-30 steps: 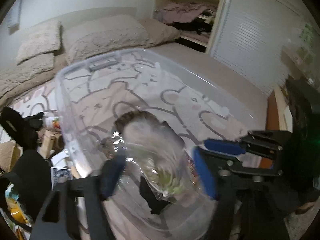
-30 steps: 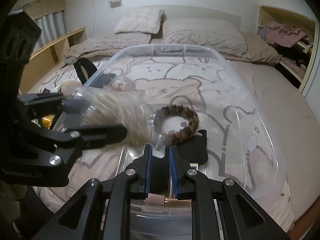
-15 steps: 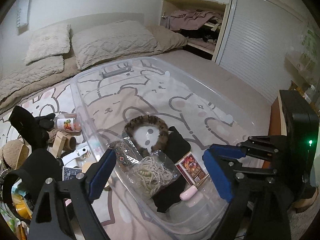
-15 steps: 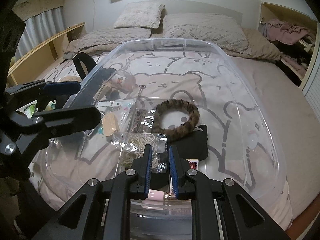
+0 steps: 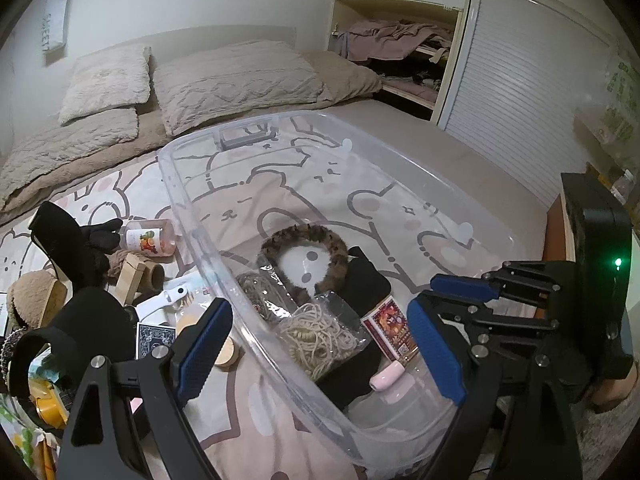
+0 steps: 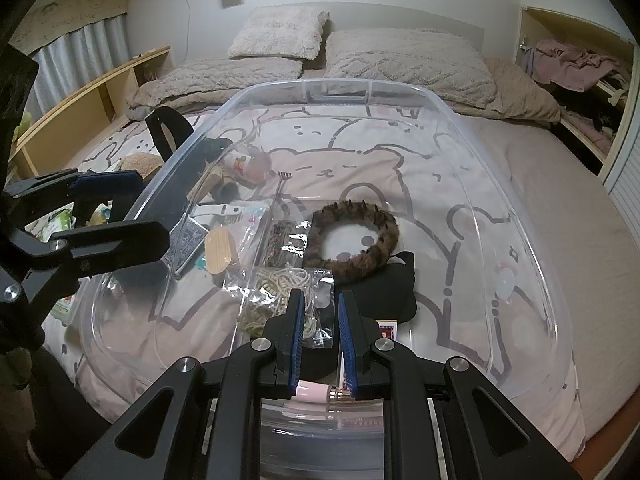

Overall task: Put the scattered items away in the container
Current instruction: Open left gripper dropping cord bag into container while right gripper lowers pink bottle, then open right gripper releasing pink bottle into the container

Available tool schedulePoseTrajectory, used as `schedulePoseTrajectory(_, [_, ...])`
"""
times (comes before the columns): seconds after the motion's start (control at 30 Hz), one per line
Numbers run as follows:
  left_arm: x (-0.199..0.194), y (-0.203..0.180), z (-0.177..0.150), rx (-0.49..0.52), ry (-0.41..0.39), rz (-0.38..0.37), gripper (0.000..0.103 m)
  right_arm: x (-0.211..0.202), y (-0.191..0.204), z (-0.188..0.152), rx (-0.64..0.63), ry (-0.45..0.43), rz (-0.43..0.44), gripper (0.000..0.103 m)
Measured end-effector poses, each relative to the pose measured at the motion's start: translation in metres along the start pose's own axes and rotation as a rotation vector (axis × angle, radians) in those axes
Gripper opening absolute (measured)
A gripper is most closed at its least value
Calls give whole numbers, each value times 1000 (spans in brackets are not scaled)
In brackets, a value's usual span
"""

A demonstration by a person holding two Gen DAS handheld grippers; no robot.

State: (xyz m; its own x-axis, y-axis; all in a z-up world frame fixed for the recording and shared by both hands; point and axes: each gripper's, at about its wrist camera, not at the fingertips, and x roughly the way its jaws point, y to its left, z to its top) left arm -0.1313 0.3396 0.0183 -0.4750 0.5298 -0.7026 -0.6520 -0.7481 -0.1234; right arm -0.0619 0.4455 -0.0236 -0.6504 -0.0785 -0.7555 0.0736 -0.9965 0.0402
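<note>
Both claws idle: my left gripper [image 5: 320, 348] gapes empty above the clear plastic tub's [image 5: 192, 216] wall, my right gripper [image 6: 319, 336] is pinched shut on nothing; clipping the wall could tip it.

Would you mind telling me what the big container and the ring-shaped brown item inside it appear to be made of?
The container looks like clear, glossy hard plastic: the bedspread's print shows through its walls, and the rim catches highlights. The ring-shaped item seems to be fuzzy brown mottled fabric or faux fur with small dark teeth along its edge, though the fibre is uncertain.
</note>
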Motion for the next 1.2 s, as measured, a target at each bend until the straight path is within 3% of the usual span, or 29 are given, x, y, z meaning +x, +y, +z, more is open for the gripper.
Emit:
schedulePoseTrajectory(0.2, [-5, 6, -7, 12, -28, 41, 90, 0, 1, -1, -1, -12, -9, 17])
schedulePoseTrajectory(0.33, [-8, 12, -10, 8, -50, 65, 103, -1, 0, -1, 1, -24, -13, 17])
schedulePoseTrajectory(0.57, [-13, 19, -15, 28, -58, 101, 103, -1, 1, 0, 1, -47, -20, 17])
schedulePoseTrajectory(0.9, [-16, 29, -24, 10, -60, 101, 103, -14, 7, 0, -1, -140, -44, 18])
schedulePoseTrajectory(1.1, [-33, 37, -21, -28, -102, 94, 103, -44, 12, 4, 31, -254, -68, 18])
schedulePoseTrajectory(1.13, [-36, 38, -21, -32, -109, 93, 103, -49, 13, 5, 45, -272, -76, 29])
schedulePoseTrajectory(1.17, [-40, 39, -21, -36, -116, 94, 103, -53, 13, 5, 51, -279, -84, 65])
schedulePoseTrajectory(1.2, [-44, 40, -21, -39, -124, 98, 103, -57, 15, 4, 52, -290, -96, 87])
